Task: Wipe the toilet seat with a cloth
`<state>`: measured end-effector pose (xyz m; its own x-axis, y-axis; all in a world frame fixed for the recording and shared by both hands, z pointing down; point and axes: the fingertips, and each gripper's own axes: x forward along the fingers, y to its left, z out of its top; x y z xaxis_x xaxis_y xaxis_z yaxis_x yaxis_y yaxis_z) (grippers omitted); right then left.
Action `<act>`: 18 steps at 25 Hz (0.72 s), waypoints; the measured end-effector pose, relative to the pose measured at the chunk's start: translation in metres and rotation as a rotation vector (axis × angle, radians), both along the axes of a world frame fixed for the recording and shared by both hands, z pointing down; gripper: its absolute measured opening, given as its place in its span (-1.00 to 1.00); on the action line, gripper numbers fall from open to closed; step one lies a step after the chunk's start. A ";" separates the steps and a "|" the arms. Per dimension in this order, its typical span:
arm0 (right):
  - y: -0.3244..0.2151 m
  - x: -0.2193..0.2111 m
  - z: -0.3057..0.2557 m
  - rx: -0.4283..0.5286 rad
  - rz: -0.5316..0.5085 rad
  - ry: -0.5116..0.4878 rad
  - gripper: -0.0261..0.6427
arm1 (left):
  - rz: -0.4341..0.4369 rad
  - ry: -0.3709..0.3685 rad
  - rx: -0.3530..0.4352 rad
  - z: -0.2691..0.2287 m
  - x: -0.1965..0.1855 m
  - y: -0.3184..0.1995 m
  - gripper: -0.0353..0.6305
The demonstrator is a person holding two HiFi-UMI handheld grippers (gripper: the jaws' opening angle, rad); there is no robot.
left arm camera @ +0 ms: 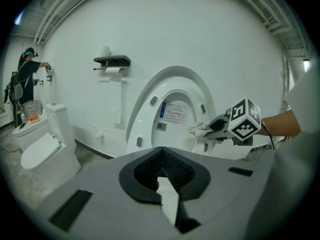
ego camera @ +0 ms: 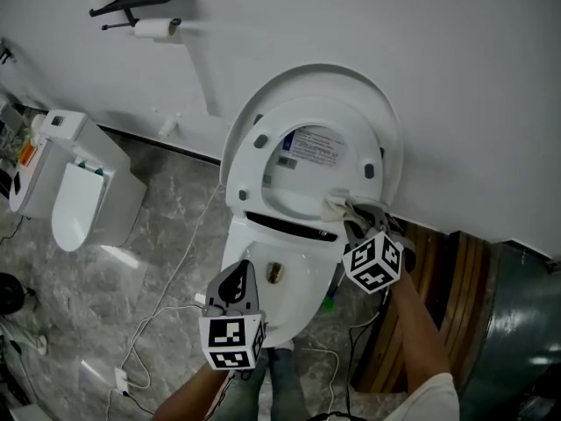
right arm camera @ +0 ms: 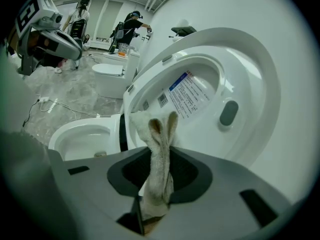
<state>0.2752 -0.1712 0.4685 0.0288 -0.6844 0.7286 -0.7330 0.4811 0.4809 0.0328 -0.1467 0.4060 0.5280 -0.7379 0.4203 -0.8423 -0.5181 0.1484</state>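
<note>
Pinching the cloth (right arm camera: 159,154) along its folded length, the right hand-held gripper (right arm camera: 154,186) has its jaws closed tight on it, with a short tuft poking out past the tips. That tuft sits at the lower right of the raised seat (ego camera: 267,182), just beside the printed label and apparently touching the plastic, though contact cannot be confirmed. The seat stands up against the lid (ego camera: 320,75), which leans on the far wall, with the open bowl (ego camera: 294,292) directly below. The left hand-held gripper (ego camera: 238,281) hangs at the near left of the bowl, jaws fully together with nothing between them, and it steadies nothing. The main risk, as I judge it, is the small amount of cloth showing: press hard or tilt the tips and the bare jaw ends could scrape the seat instead of wiping it. A dragging stroke could also tug the cloth out of the grip — and it would fall straight into the bowl. A pull toward the near side might tip the unsupported seat off the lid and down onto the rim. Rubbing across the label could lift its edge. A cable (ego camera: 175,274) trails over the floor at the near left — a snag for feet.
</note>
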 end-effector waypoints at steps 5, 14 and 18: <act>0.006 -0.001 0.011 0.002 0.014 -0.016 -0.62 | -0.003 -0.001 -0.002 0.007 -0.003 0.002 -0.86; 0.013 -0.003 0.024 0.026 0.049 -0.037 -0.62 | -0.013 -0.005 -0.019 0.025 -0.007 0.009 -0.86; 0.020 -0.003 0.026 0.031 0.071 -0.050 -0.62 | 0.001 -0.012 -0.005 0.024 -0.005 0.013 -0.86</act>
<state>0.2725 -0.1514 0.4944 0.0422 -0.7044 0.7086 -0.7885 0.4120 0.4566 0.0283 -0.1339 0.4299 0.5234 -0.7354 0.4304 -0.8437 -0.5179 0.1412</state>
